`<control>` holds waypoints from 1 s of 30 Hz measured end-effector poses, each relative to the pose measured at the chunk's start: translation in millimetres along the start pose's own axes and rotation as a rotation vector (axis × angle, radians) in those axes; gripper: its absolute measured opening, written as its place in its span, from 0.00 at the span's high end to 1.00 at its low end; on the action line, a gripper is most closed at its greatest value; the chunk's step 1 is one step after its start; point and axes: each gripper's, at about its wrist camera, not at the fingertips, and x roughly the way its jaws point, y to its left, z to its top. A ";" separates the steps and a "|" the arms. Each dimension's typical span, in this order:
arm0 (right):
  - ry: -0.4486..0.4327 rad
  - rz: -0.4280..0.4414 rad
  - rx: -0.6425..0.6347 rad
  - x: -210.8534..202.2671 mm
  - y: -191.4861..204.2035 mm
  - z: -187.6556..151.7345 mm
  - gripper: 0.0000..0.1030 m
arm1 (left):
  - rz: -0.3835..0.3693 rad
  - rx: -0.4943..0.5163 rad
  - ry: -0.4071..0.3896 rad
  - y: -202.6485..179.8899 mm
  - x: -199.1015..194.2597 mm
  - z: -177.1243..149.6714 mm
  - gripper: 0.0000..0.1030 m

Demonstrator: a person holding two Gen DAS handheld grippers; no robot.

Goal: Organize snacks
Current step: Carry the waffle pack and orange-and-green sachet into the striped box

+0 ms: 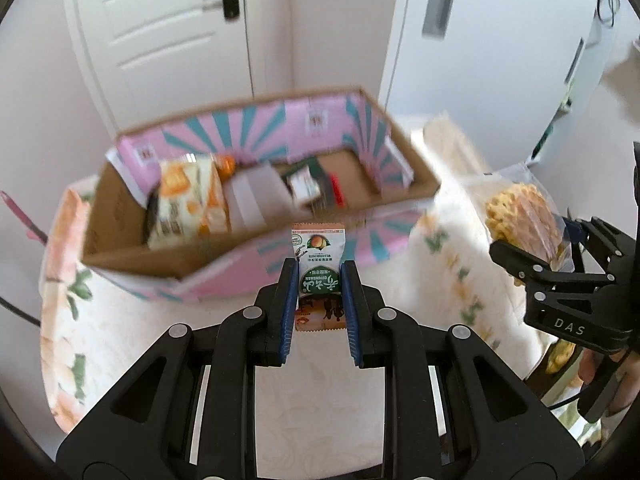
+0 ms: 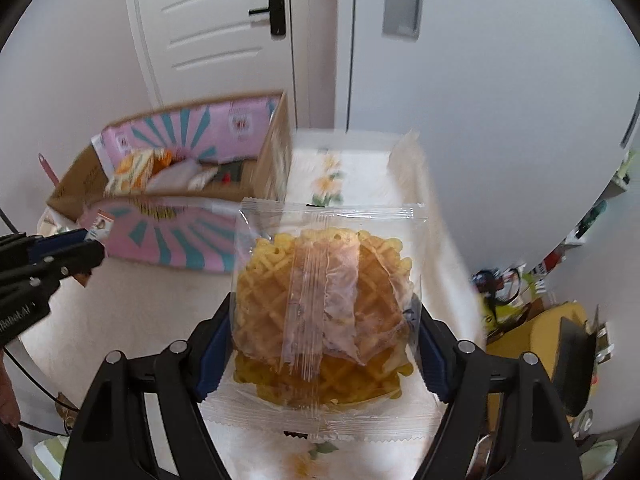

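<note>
Left gripper (image 1: 319, 280) jaws clamped on small sachet (image 1: 318, 270), right gripper (image 2: 324, 344) clamping waffle pack (image 2: 324, 316), box (image 1: 132, 248) contents apparently blurred snacks

home | white panelled door (image 1: 160, 28) (black lever handle) | floral tablecloth (image 1: 120, 320) | cluttered shelf (image 2: 560, 280)

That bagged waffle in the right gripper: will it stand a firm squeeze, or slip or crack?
The waffle packet is probably light, mostly air and thin lattice. The waffle likely cracks if the right gripper clamps harder, since its pads press at the waffle's edges. The clear film looks smooth and loose, so it may slide or crumple; its sealed ends flop past the jaws.
</note>
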 end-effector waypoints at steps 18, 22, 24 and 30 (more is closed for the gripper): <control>-0.046 0.112 0.045 -1.4 51.7 119.8 0.27 | -0.065 0.008 -0.001 85.2 20.6 101.4 0.82; -0.015 0.140 0.073 23.2 66.1 135.9 0.27 | -0.077 0.022 0.046 100.2 53.1 112.5 0.82; 0.001 0.144 0.083 34.8 71.9 142.1 0.27 | -0.085 0.028 0.068 103.6 67.3 115.0 0.82; 0.045 0.134 0.091 60.2 83.2 150.7 0.27 | -0.070 0.051 0.134 113.1 101.6 123.2 0.30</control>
